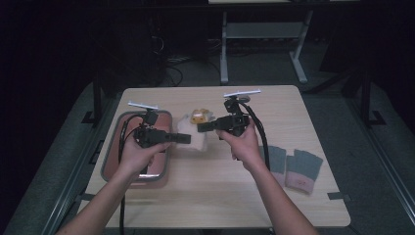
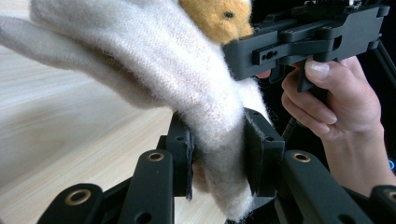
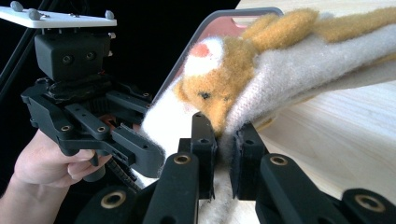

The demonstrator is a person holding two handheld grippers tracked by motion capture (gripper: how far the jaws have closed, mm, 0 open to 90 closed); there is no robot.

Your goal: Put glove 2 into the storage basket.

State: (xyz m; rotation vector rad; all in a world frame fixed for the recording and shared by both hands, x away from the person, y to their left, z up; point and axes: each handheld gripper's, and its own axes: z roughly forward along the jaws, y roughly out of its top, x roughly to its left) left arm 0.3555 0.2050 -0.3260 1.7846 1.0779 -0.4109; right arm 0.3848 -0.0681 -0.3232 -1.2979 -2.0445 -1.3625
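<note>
Glove (image 1: 195, 131) hangs crosswise, long axis level between both clamped grippers.

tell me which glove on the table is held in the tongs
The cream fuzzy glove with the orange animal face, gripped by both tongs; the two grey-and-pink gloves lie untouched at the right.

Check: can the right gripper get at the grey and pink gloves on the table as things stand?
Probably not yet. The right gripper is shut on the cream fuzzy glove, which the left gripper also clamps. The table path to the grey and pink gloves looks free, but its jaws are occupied.
</note>
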